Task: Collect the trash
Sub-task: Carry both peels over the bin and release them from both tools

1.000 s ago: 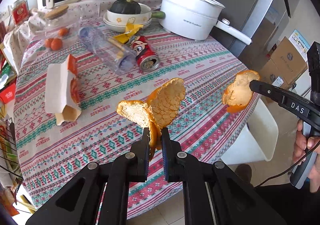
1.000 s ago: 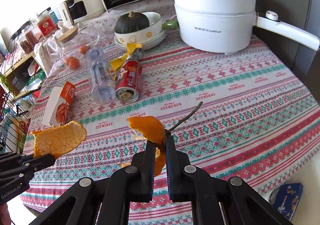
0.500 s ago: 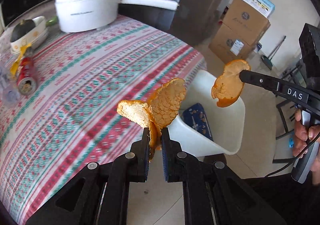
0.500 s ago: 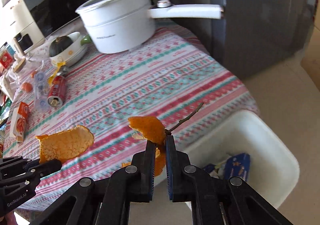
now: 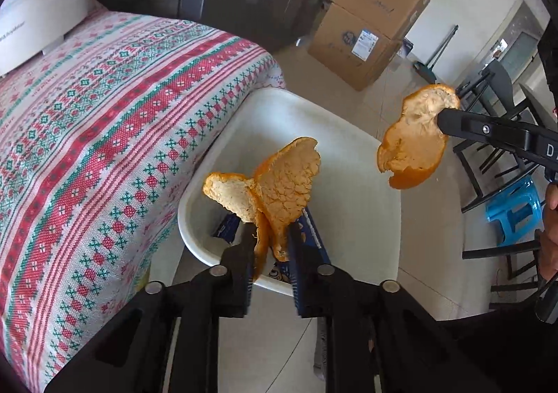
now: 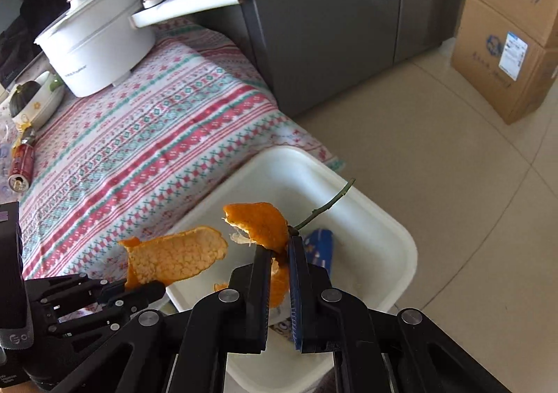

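Left gripper (image 5: 270, 243) above white bin (image 5: 348, 134), fingers just been opening, gap showing; orange peel (image 5: 275, 183) between them, leaning on left finger. Right gripper (image 6: 280, 248) pinched tight on stemmed peel (image 6: 259, 223), also over bin beside table

Both tools are pointed steeply downward side by side, the left tool (image 5: 270, 246) with its jaws just parted, the right tool (image 6: 280, 255) kept clamped shut by a hand (image 5: 551, 218).

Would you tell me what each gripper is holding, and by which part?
Left gripper: jaws just opened, orange peel loose between them by its lower end. Right gripper: peel clamped at its stem end.
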A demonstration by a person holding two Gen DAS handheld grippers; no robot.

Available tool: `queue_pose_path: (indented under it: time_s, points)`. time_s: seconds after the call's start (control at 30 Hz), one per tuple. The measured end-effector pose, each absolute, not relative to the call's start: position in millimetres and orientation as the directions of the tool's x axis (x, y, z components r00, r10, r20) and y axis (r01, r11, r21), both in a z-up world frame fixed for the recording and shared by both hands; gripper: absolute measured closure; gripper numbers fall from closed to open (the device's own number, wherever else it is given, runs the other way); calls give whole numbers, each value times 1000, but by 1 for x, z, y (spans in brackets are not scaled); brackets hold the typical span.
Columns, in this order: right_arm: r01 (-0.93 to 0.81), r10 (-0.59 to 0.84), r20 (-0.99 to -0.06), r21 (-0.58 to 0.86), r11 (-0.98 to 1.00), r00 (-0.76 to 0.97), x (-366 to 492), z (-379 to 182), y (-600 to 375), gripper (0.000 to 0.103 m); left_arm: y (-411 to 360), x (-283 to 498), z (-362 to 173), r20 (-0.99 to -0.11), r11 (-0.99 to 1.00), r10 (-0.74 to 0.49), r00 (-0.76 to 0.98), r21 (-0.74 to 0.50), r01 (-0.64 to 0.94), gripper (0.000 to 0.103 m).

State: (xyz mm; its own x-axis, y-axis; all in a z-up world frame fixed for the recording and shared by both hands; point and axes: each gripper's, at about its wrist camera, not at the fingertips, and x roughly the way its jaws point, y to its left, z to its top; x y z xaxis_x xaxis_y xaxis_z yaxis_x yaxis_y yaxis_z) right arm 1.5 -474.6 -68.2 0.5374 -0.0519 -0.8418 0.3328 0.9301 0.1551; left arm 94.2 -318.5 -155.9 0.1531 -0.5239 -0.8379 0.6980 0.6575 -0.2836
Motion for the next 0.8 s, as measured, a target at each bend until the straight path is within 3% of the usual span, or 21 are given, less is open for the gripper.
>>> queue_pose_path:
  time_s: [0.03,0.07,0.1,0.27,0.8]
  points:
    - [340,-57,-844,152,928,533,0,-69,-478,95,-317,95,-155,-841,675,-513,173,-271,686,56]
    - [346,-60,-846,152,926,530,-1,-70,-480,95,-313,96,-152,-840,690,-505,199,-254,678,34]
    - [352,-61,-847,153,923,528,-2,-71,-483,95,-309,96,-149,-839,703,-494,226,-232,672,25]
    - [365,-70,-855,144,920,513,0,-75,-485,95,-281,97,-130,-842,742,-447,301,-162,650,14]
    - [390,-104,-886,91,916,451,22,-91,-461,92,-143,91,-68,-812,841,-363,457,-75,536,5]
